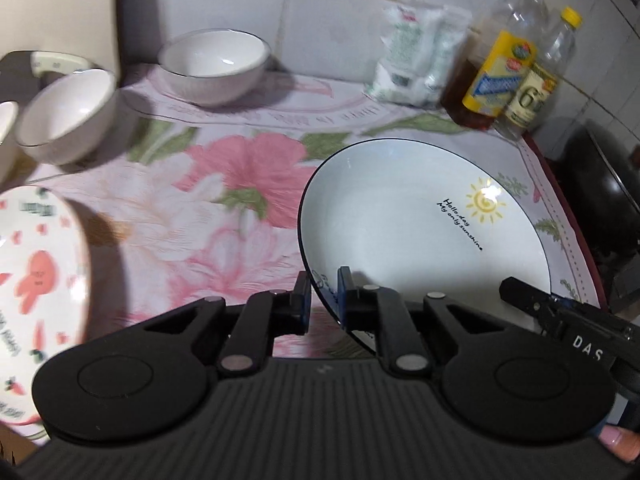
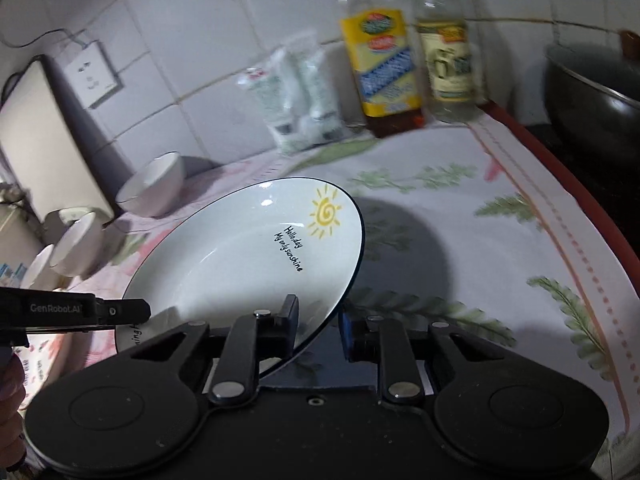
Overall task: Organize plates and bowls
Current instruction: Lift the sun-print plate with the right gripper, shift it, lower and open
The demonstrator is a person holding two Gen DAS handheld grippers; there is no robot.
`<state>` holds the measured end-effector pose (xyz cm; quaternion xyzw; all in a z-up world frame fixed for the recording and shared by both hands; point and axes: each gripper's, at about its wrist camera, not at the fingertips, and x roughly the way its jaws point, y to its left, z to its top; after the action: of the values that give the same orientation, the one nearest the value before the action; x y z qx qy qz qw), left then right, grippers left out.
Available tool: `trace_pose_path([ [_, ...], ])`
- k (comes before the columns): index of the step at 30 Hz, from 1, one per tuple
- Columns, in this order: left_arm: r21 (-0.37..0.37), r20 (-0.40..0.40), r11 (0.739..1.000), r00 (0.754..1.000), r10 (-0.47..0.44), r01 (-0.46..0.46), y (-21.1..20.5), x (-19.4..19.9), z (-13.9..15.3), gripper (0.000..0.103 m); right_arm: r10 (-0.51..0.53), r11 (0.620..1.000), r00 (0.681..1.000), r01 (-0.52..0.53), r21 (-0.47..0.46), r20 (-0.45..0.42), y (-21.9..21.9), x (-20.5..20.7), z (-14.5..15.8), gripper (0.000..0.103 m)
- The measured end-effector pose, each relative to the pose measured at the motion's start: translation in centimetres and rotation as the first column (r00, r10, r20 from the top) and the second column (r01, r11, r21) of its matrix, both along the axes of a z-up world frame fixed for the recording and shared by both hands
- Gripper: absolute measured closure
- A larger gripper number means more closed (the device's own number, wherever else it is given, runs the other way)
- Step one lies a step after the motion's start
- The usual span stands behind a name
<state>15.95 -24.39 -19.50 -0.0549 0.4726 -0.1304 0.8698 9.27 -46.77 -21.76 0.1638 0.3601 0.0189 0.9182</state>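
Both grippers are on the same dish here: a white shallow ceramic plate with a dark rim and a yellow sun drawing (image 1: 420,232). The left gripper (image 1: 324,300) has its black jaws clamped together on the plate's near-left rim, one finger inside the rim and one outside. The right gripper (image 2: 318,320) is at the plate's near-right edge with the rim sitting between its fingers; the left finger looks like it's against the plate, but there's a visible gap on the other side, so I can't tell if it's actually gripping.

The plate is tilted, over the pink-and-green floral cloth (image 1: 200,216) covering the counter.

Other stuff around:
- a white plate with pink cartoon prints (image 1: 36,280) at the near left, blurred
- a white ceramic bowl with a thin dark rim (image 1: 214,66) far back by the tiled wall
- another white bowl of the same kind (image 1: 66,116) to the left of it
- two clear plastic bottles, one with a yellow label (image 1: 500,68) and one with a pale label (image 1: 536,92), at the far right
- a white plastic packet (image 1: 416,56) just left of the bottles
- a black wok (image 2: 592,96) off the right edge of the cloth
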Motion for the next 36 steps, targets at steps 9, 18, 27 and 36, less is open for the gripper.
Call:
trace_pose_path([
  [9,-0.014,-0.02,0.986,0.986,0.168,-0.168,7.0,0.4,1.5,0.09,0.183,0.983,0.982,-0.182,-0.014,0.056,5.4,4.5,1.9,0.077],
  [18,0.005,-0.031,0.976,0.975,0.22,-0.22,9.4,2.7,-0.7,0.09,0.251,0.968,0.968,-0.251,-0.006,0.028,8.0,8.7,-0.1,0.077],
  [27,0.01,-0.051,0.982,0.98,0.191,-0.191,9.1,4.5,-1.9,0.09,0.264,0.964,0.965,-0.264,-0.034,-0.007,8.0,10.8,-1.4,0.077],
  [36,0.024,-0.09,0.98,0.976,0.199,-0.198,9.2,5.0,-2.5,0.09,0.275,0.959,0.961,-0.277,-0.062,-0.038,8.4,10.7,-1.6,0.077],
])
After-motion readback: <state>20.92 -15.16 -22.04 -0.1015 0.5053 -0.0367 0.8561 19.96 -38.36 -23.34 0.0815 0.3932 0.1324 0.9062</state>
